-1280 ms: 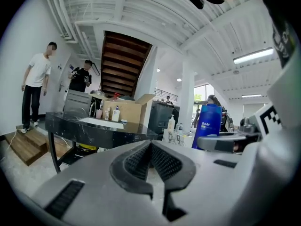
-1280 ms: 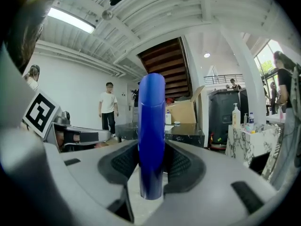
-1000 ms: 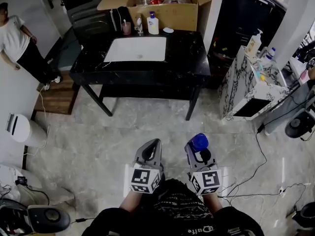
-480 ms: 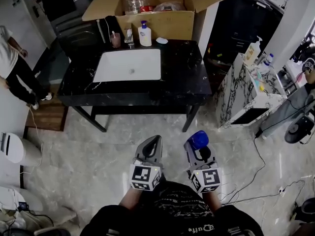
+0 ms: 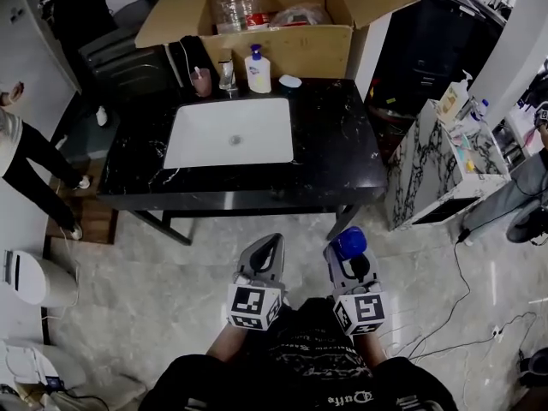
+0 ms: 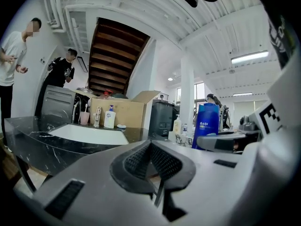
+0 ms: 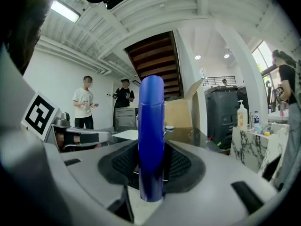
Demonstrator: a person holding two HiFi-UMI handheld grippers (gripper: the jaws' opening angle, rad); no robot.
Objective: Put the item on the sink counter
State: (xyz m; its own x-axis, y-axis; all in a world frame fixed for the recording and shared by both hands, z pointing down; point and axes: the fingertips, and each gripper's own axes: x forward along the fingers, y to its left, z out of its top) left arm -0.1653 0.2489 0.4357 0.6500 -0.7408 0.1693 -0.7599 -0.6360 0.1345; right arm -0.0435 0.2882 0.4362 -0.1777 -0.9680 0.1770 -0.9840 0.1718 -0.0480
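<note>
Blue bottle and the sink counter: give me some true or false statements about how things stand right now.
1. The right gripper is shut on the blue bottle. True.
2. The blue bottle stands on the sink counter. False: it is in the right gripper, above the floor, short of the counter's near edge.
3. The left gripper holds a cup. False: its jaws are together with nothing between them.
4. A white pump bottle stands at the back of the counter, behind the basin. True.
5. The cardboard box behind the counter is closed. False: its flaps stand open.
</note>
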